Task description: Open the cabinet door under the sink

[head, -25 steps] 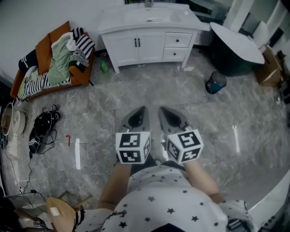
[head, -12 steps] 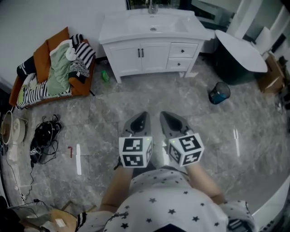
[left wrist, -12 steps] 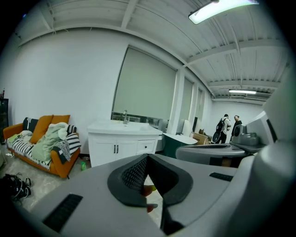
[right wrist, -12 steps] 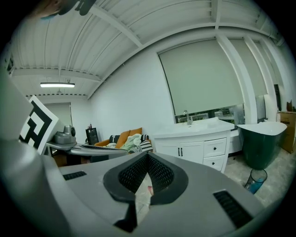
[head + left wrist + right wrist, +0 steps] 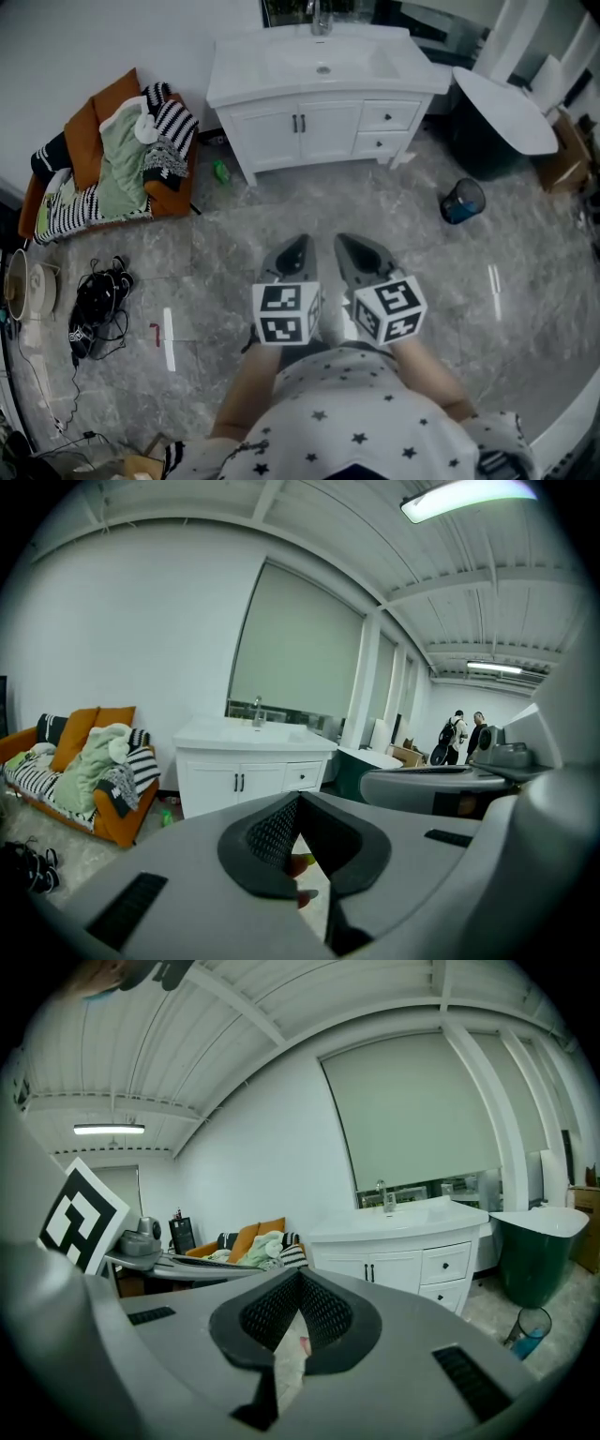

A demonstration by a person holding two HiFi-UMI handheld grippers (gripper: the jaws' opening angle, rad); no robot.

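The white sink cabinet (image 5: pixel 319 103) stands against the far wall, its two doors (image 5: pixel 300 127) closed, with dark handles at the middle seam and two drawers (image 5: pixel 389 117) to their right. My left gripper (image 5: pixel 292 248) and right gripper (image 5: pixel 352 246) are held side by side over the grey floor, well short of the cabinet, both shut with nothing in them. The cabinet (image 5: pixel 246 780) shows beyond the closed jaws of the left gripper (image 5: pixel 298 799) in the left gripper view. In the right gripper view the cabinet (image 5: pixel 403 1265) lies past the right gripper (image 5: pixel 300 1279).
An orange sofa (image 5: pixel 103 159) piled with clothes stands left of the cabinet, with a green bottle (image 5: pixel 221 172) on the floor between them. To the right are a dark tub (image 5: pixel 502 108) and a blue bin (image 5: pixel 464 202). Black cables (image 5: pixel 98 300) lie at the left.
Both grippers have been carried forward toward the cabinet, which now sits nearer and lower in the head view. Their jaws stayed shut.
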